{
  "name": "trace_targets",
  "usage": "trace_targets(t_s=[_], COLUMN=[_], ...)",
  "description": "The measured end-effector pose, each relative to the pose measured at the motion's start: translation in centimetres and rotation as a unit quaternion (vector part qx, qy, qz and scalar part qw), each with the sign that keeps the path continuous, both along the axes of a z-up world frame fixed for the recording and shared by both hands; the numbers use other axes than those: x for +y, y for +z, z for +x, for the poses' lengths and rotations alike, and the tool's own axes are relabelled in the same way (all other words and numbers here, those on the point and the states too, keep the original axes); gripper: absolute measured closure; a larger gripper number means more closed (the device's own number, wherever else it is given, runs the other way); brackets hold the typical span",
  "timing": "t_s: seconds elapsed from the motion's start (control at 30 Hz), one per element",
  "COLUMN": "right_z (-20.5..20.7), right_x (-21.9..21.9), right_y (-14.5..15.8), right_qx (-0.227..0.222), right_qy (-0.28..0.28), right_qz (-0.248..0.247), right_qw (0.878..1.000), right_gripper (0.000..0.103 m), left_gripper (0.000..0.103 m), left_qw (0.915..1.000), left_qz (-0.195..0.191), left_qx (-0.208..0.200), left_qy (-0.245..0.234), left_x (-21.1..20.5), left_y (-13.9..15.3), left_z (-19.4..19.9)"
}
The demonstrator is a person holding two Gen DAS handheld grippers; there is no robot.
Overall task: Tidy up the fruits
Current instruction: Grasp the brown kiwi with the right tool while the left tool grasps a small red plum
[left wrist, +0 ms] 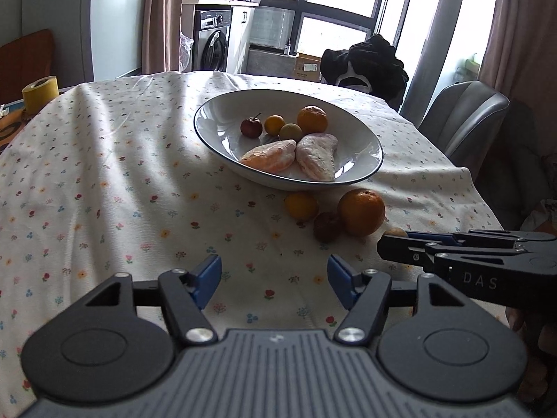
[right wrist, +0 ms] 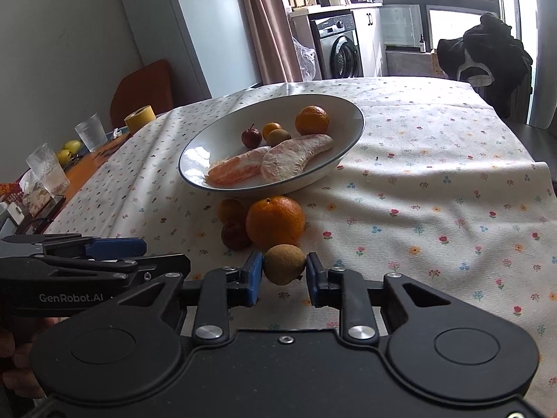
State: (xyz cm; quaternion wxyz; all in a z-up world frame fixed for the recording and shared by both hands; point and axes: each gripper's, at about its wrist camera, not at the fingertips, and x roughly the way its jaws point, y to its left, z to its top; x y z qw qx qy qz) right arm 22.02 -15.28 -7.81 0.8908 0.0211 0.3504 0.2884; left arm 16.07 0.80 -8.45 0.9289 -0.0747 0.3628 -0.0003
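Observation:
A white bowl (left wrist: 216, 104) (right wrist: 358, 118) on the flowered tablecloth holds two peeled citrus segments (left wrist: 316, 156), an orange, a small red fruit and two small yellow ones. In front of it on the cloth lie a large orange (left wrist: 361, 212) (right wrist: 275, 221), a small orange (left wrist: 301, 205) (right wrist: 230, 210) and a dark red fruit (left wrist: 327, 226) (right wrist: 236, 235). My right gripper (right wrist: 283, 275) (left wrist: 395, 240) is shut on a small brownish-yellow fruit (right wrist: 283, 264) just in front of the large orange. My left gripper (left wrist: 275, 278) (right wrist: 118, 245) is open over bare cloth, left of the right one.
A yellow tape roll (left wrist: 40, 94) (right wrist: 140, 118) and two glasses (right wrist: 91, 131) (right wrist: 48, 169) stand on the wooden table part at the left. A grey chair (left wrist: 466, 115) and black clothing (left wrist: 369, 62) are at the far right. The cloth's edge (right wrist: 543, 167) drops off on the right.

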Motion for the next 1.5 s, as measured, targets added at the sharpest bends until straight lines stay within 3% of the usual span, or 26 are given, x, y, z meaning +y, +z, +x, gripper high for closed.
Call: trace_targets(t_s=[0.53, 1.2, 1.3, 1.5], right_z=[0.6, 1.1, 1.1, 1.0], right_x=[-0.8, -1.3, -1.4, -1.6], right_y=[-0.1, -0.7, -0.7, -0.6], right_qx=[-0.001, 0.006, 0.007, 0.006], right_qy=[-0.019, -0.029, -0.031, -0.034], right_qz=[-0.002, 0.002, 0.004, 0.007], right_qw=[1.0, 1.0, 0.999, 0.999], right_gripper=[0.078, 0.078, 0.078, 0.078], left_gripper=[0.058, 0.073, 0.083, 0.083], left_qw=[1.0, 0.9994, 0.9993, 0.999], left_qz=[-0.002, -0.011, -0.014, -0.007], left_qx=[-0.002, -0.006, -0.009, -0.02], left_qy=[-0.007, -0.033, -0.034, -0.04], left_x=[-1.1, -2.8, -2.8, -3.1], left_y=[-0.7, -1.0, -1.1, -0.5], left_z=[2.6, 4.2, 4.3, 3.6])
